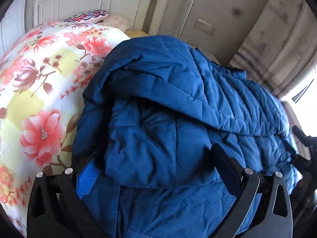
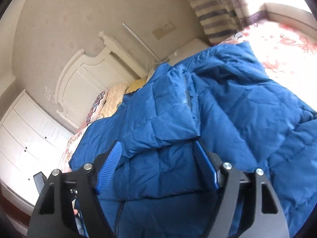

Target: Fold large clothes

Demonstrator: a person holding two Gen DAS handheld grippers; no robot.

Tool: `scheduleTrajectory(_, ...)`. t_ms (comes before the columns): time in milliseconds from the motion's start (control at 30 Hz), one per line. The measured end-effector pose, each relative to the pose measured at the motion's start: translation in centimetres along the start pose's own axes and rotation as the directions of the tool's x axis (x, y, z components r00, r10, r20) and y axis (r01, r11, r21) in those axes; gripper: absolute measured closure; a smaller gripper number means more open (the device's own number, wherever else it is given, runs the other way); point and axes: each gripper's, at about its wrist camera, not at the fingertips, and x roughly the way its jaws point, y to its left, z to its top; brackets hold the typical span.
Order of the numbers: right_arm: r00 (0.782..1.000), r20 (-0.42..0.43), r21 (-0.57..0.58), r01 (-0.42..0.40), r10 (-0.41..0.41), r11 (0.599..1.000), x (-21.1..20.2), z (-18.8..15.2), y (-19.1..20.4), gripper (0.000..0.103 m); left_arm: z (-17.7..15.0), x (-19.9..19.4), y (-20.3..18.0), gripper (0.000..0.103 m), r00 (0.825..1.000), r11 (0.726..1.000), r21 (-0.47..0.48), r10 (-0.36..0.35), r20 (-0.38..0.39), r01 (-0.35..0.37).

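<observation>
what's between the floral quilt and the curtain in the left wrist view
The blue puffer jacket fills that stretch, lying on the floral quilt and reaching toward the striped curtain; the left wrist view shows it.

The blue quilted jacket [image 1: 178, 103] lies bunched on the floral bedspread, padded panels stitched in horizontal rows. One fold is turned over the body, forming a thick ridge across it. A zipper runs along the near lower edge. Its far end reaches toward the headboard, apparently covering the pillows' edge.
</observation>
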Motion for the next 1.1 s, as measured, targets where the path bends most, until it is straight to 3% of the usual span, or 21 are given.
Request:
scheduleTrajectory(200, 0.996, -0.08, 0.118, 0.051, -0.042, 0.992, 3.1, 2.2, 0.1, 0.03, -0.9, -0.6, 1.0, 0.004, 0.999, 0.998, -0.033, -0.047, 0.028, 0.048)
scheduleTrajectory(233, 0.997, -0.071, 0.135, 0.05, -0.041, 0.99, 3.4, 2.4, 0.3, 0.038, -0.2, -0.4, 1.2, 0.004, 0.997, 0.996, -0.052, -0.066, 0.035, 0.067)
scheduleTrajectory(267, 0.997, -0.06, 0.139, 0.047, -0.039, 0.989, 3.5, 2.4, 0.5, 0.064, 0.2, -0.7, 1.3, 0.004, 0.996, 0.995, -0.064, -0.078, 0.04, 0.08)
scheduleTrajectory(300, 0.998, -0.042, 0.128, 0.044, -0.039, 0.991, 3.8, 2.6, 0.9, 0.073, 0.2, -0.8, 1.5, 0.004, 0.995, 0.993, -0.071, -0.087, 0.043, 0.089)
scheduleTrajectory(367, 0.999, 0.015, 0.069, 0.038, -0.039, 0.997, 3.0, 2.5, 2.3, 0.081, 0.2, -0.9, 1.8, 0.004, 0.995, 0.992, -0.076, -0.093, 0.045, 0.096)
scheduleTrajectory(467, 0.993, 0.122, -0.09, 0.013, -0.002, 0.996, -0.6, 1.8, 5.6, 0.084, 0.3, -1.2, 2.0, 0.004, 0.995, 0.993, -0.075, -0.093, 0.045, 0.096)
scheduleTrajectory(567, 0.973, 0.226, -0.162, 0.0, 0.037, 0.987, -5.2, 1.8, 6.8, 0.085, 0.3, -1.4, 2.5, 0.004, 0.993, 0.99, -0.09, -0.108, 0.052, 0.113)
scheduleTrajectory(667, 0.974, 0.225, -0.156, 0.049, -0.013, 0.986, -6.2, 2.8, 5.0, 0.084, 0.4, -1.6, 2.8, 0.004, 0.99, 0.985, -0.112, -0.126, 0.061, 0.133)
scheduleTrajectory(767, 0.992, 0.088, -0.111, 0.1, -0.09, 0.989, -3.3, 2.7, 1.2, 0.083, 0.4, -1.6, 2.8, 0.004, 0.99, 0.985, -0.111, -0.125, 0.06, 0.131)
scheduleTrajectory(833, 0.989, 0.011, -0.09, 0.146, -0.146, 0.985, -1.6, 1.4, -0.9, 0.08, 0.5, -1.5, 2.9, 0.004, 0.99, 0.984, -0.115, -0.129, 0.061, 0.135)
scheduleTrajectory(967, 0.987, -0.053, -0.003, 0.15, -0.15, 0.989, -2.0, 0.9, -2.3, 0.058, 0.4, -1.6, 3.1, 0.004, 0.988, 0.982, -0.122, -0.139, 0.064, 0.146)
scheduleTrajectory(1033, 0.975, 0.05, 0.041, 0.213, -0.215, 0.976, -4.7, 1.0, -2.0, 0.055, 0.5, -1.5, 3.0, 0.004, 0.989, 0.983, -0.12, -0.135, 0.062, 0.142)
scheduleTrajectory(1067, 0.943, 0.178, 0.039, 0.279, -0.282, 0.959, -7.0, 1.0, -1.0, 0.052, 0.5, -1.4, 2.9, 0.004, 0.99, 0.984, -0.116, -0.13, 0.061, 0.137)
scheduleTrajectory(1100, 0.921, 0.246, -0.006, 0.312, -0.301, 0.95, -8.0, 1.0, 0.2, 0.047, 0.5, -1.4, 2.9, 0.004, 0.99, 0.984, -0.114, -0.129, 0.06, 0.135)
